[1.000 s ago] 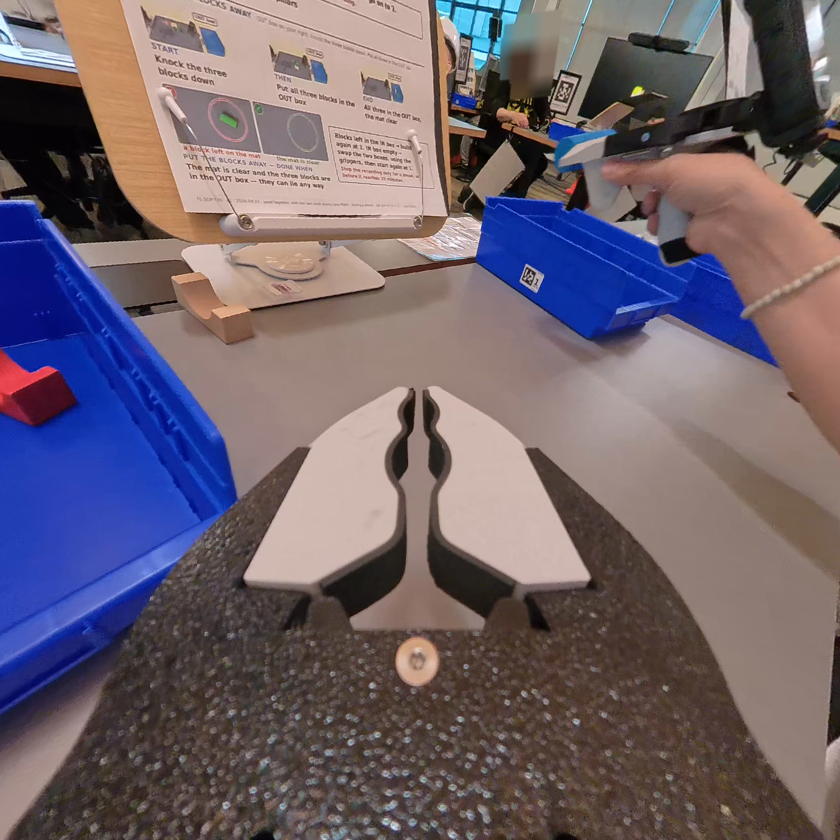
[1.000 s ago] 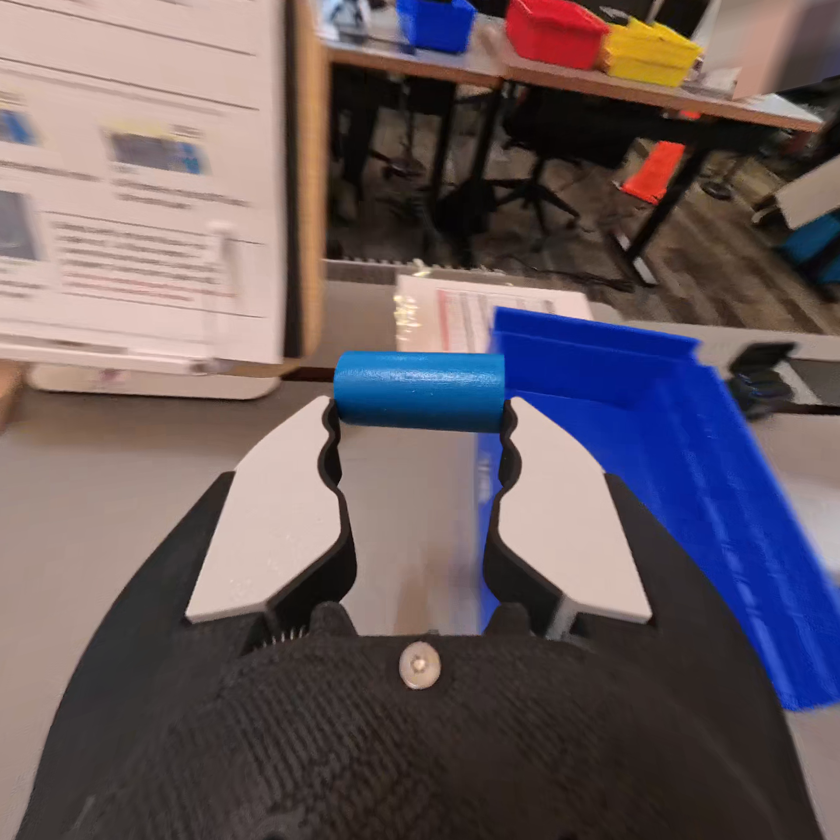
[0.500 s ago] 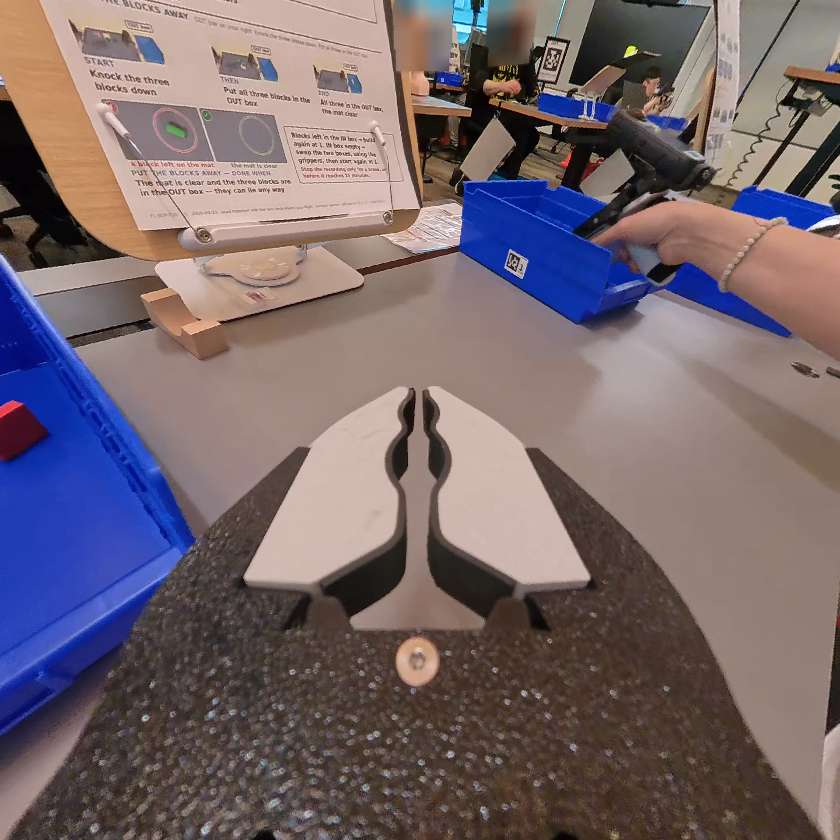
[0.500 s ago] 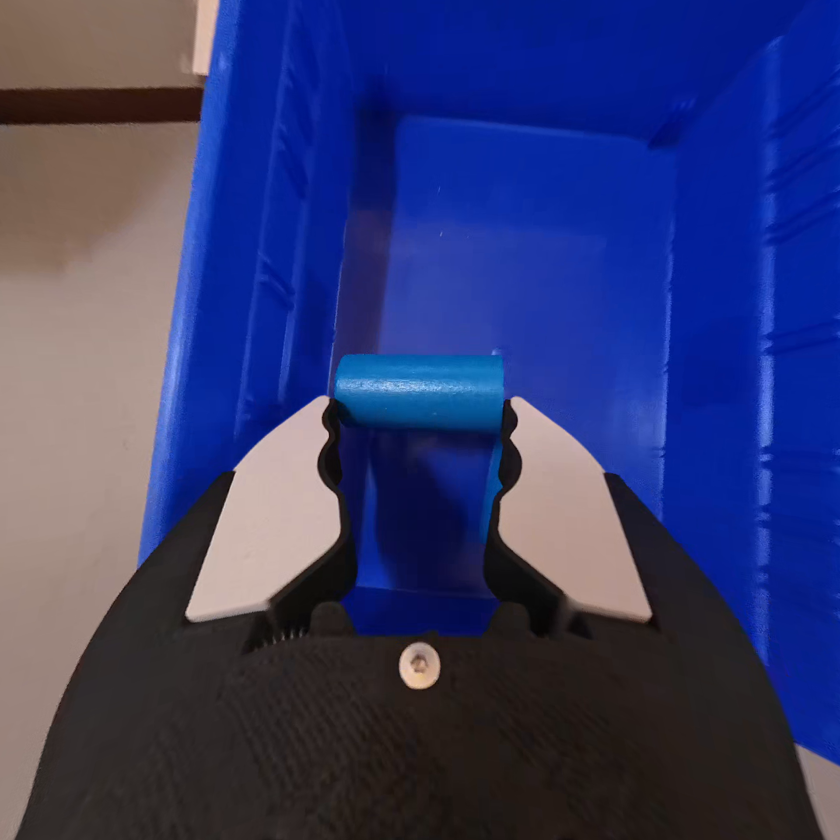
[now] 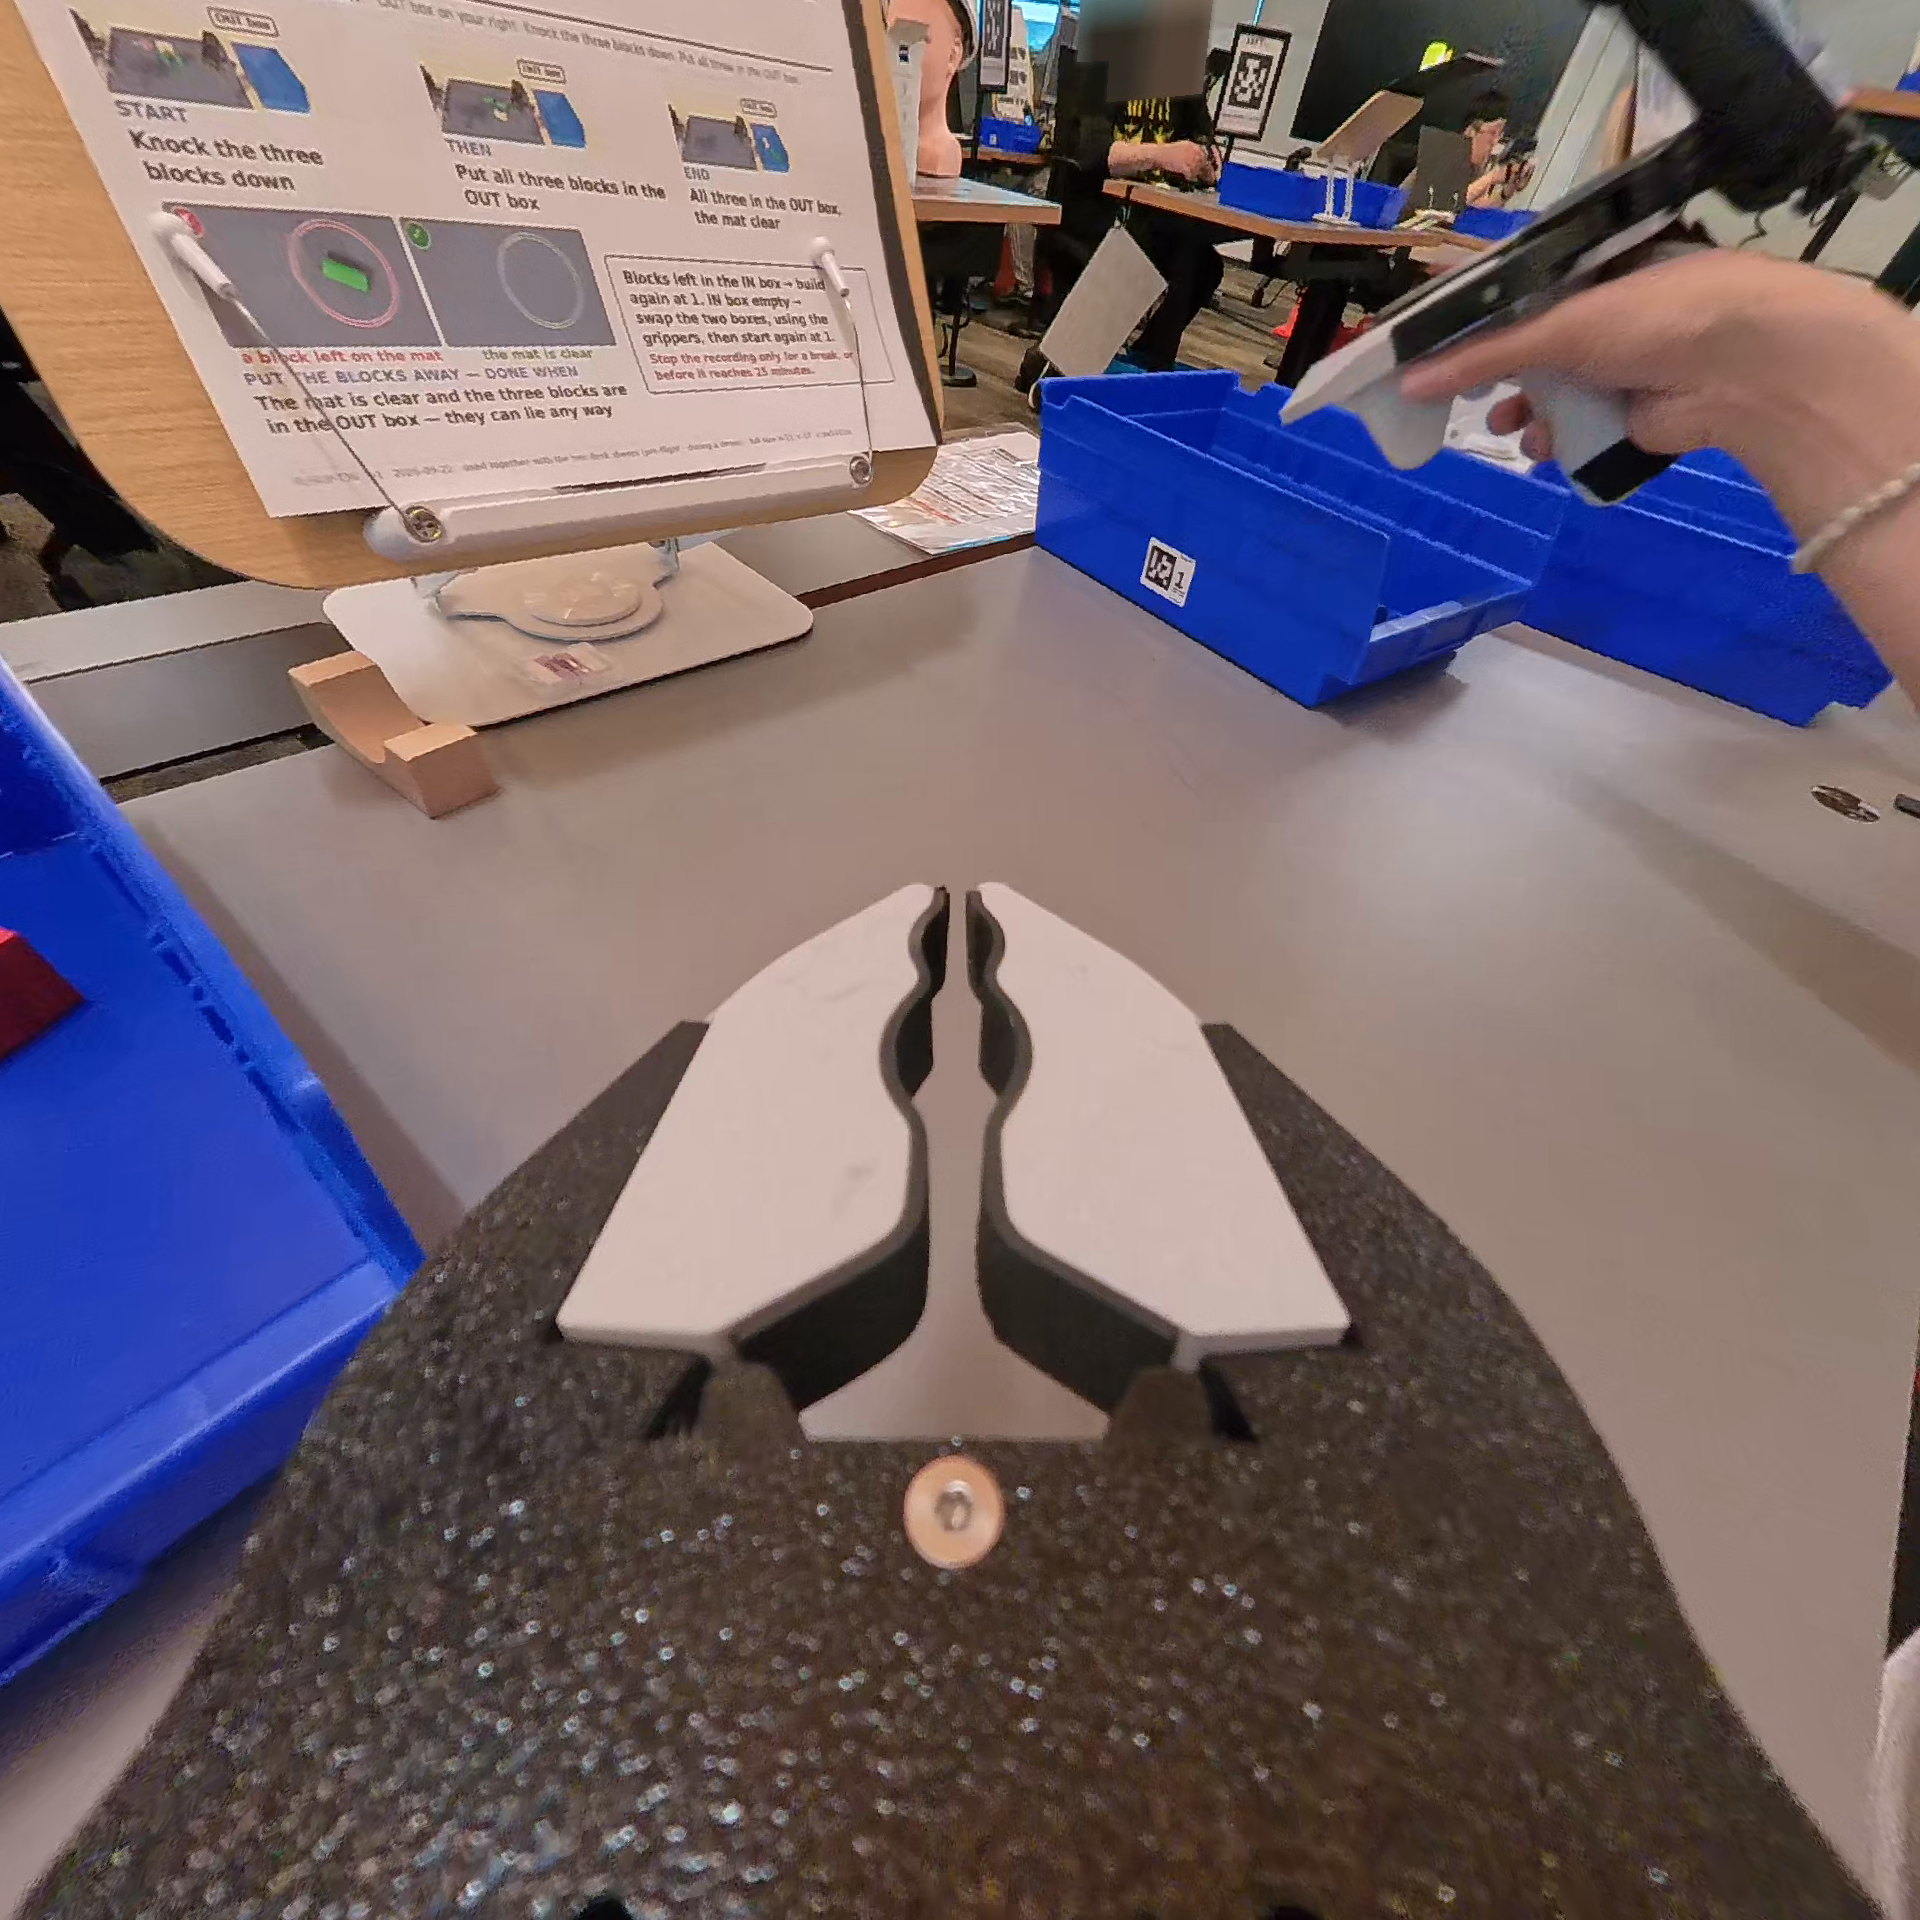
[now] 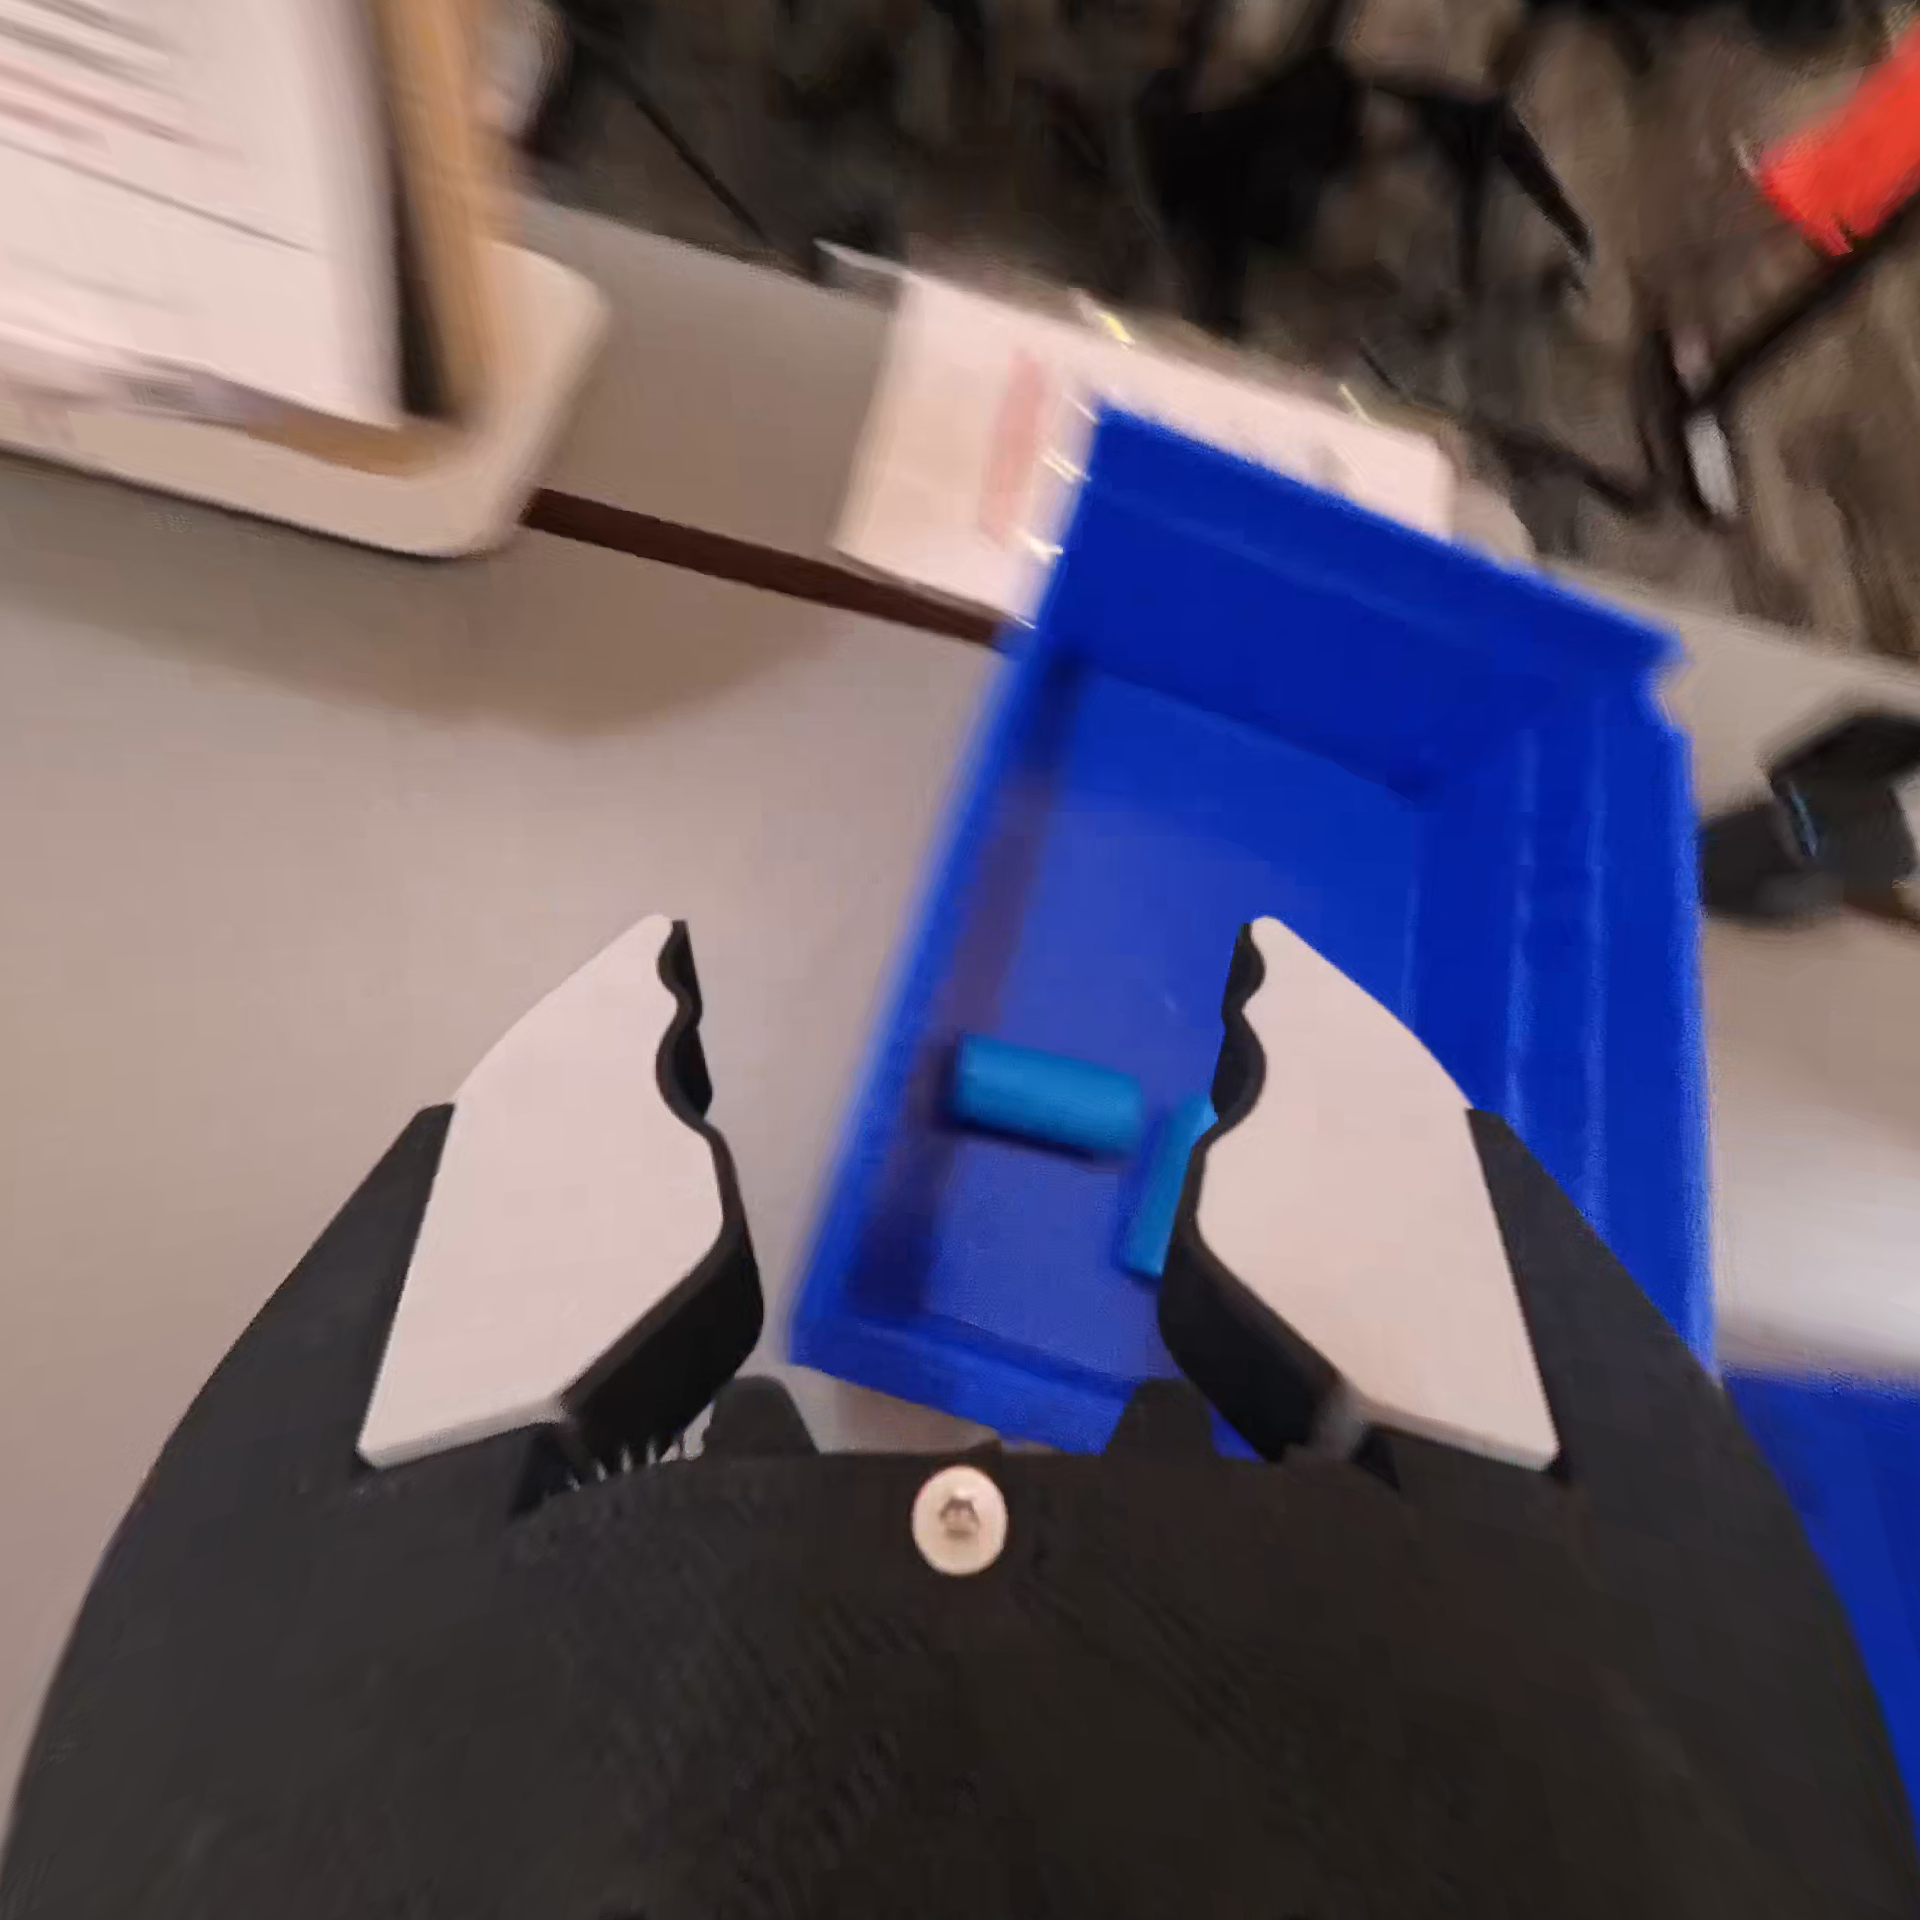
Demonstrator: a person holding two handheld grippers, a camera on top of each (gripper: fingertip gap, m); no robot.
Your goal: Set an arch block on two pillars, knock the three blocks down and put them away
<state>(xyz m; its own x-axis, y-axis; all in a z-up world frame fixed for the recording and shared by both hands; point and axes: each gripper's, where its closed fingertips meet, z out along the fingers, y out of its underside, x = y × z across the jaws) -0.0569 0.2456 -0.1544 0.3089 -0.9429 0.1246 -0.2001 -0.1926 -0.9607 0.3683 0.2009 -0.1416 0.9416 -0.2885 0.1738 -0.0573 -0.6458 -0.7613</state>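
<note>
My right gripper (image 6: 961, 945) is open and empty, raised above the near end of a blue bin (image 6: 1475, 665). A blue cylinder block (image 6: 1039, 1107) lies on its side on the bin floor. A second blue piece (image 6: 1164, 1195) lies beside it, partly hidden by my right finger. My left gripper (image 5: 956, 904) is shut and empty, low over the grey table (image 5: 1351, 935). The right gripper (image 5: 1351, 390) also shows in the left wrist view, held by a hand (image 5: 1704, 353) above the same blue bin (image 5: 1278, 551).
A second blue bin (image 5: 187, 1247) with a red block (image 5: 31, 992) stands at my left. An instruction sheet on a wooden stand (image 5: 499, 260) is at the back, with a small wooden piece (image 5: 405, 738) before it. Another blue bin (image 5: 1704, 613) sits far right. The tips of one gripper are about 45 cm away from the tips of the other.
My right gripper opened and dropped the blue cylinder into the bin, then lifted and pulled back. The left gripper stayed shut and shifted slightly.
</note>
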